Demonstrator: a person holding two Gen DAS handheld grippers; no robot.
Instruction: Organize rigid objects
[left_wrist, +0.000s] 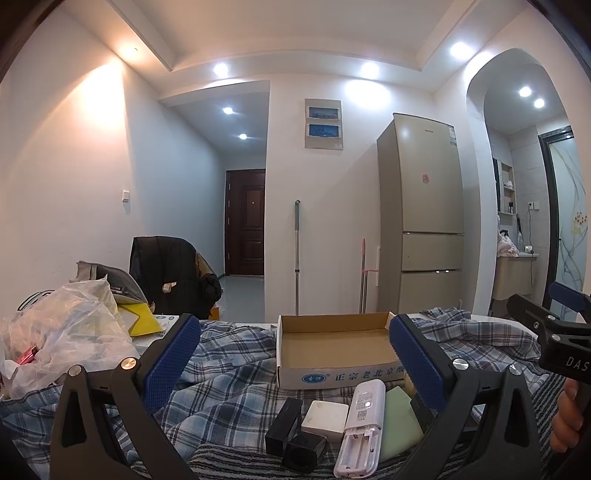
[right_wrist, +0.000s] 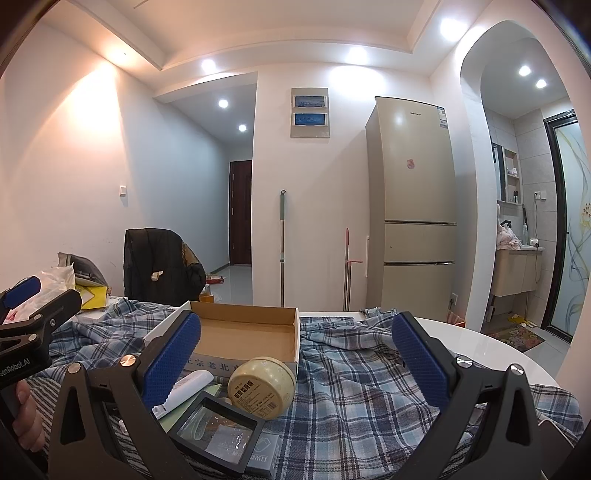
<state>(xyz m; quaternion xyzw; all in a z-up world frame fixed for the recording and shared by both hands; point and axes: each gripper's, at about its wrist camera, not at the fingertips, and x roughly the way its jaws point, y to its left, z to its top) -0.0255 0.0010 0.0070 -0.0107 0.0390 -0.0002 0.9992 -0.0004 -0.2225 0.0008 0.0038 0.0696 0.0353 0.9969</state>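
An open, empty cardboard box (left_wrist: 334, 345) (right_wrist: 243, 338) sits on a plaid cloth. In front of it lie a white remote (left_wrist: 362, 424) with its battery bay open, a white square block (left_wrist: 325, 419), two black blocks (left_wrist: 284, 428), and a pale green card (left_wrist: 399, 421). In the right wrist view a round cream tin (right_wrist: 263, 386) lies on its side beside a black framed display case (right_wrist: 216, 430) and the remote (right_wrist: 184, 391). My left gripper (left_wrist: 291, 354) is open above the pile. My right gripper (right_wrist: 295, 356) is open over the tin.
A heap of plastic bags (left_wrist: 62, 332) and a yellow packet (left_wrist: 138, 317) lie at the table's left. A chair with a black jacket (left_wrist: 166, 277) stands behind. The white round table edge (right_wrist: 491, 347) shows at right. A fridge (left_wrist: 424, 214) and mops stand by the far wall.
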